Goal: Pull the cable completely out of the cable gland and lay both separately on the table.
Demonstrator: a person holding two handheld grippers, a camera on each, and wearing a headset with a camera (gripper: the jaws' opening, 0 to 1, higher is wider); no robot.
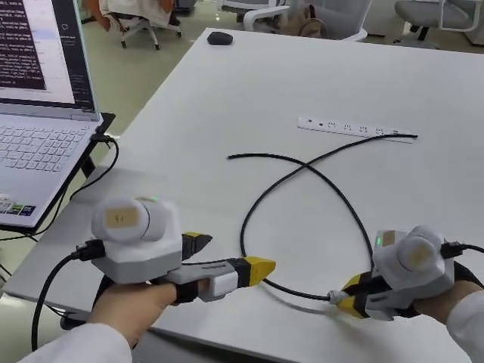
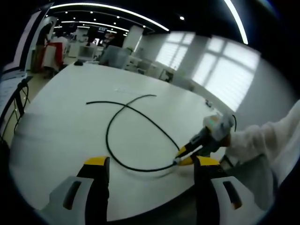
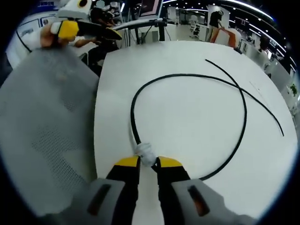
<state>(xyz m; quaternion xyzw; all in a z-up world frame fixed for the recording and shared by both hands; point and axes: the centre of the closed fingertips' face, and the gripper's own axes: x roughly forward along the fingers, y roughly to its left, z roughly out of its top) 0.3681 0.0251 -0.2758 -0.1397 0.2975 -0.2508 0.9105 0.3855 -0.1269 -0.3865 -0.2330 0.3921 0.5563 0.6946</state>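
A long black cable (image 1: 302,170) lies in a crossed loop on the white table (image 1: 227,98). Its near end runs into a small whitish cable gland (image 1: 333,297) at the table's front edge. My right gripper (image 1: 344,300) is shut on that gland (image 3: 146,152), with the cable (image 3: 187,77) curving away from it. My left gripper (image 1: 231,255) hovers open at the front left, a short way from the cable, nothing between its jaws. In the left gripper view, the left gripper (image 2: 151,164) faces the loop (image 2: 112,122) and the right gripper (image 2: 187,152) with the gland (image 2: 176,161).
An open laptop (image 1: 38,113) stands at the left on a raised stand, with cords hanging. A white power strip (image 1: 348,128) lies beyond the loop, a black mouse (image 1: 219,38) at the far edge. A grey mesh chair (image 3: 47,117) is beside the table's front edge.
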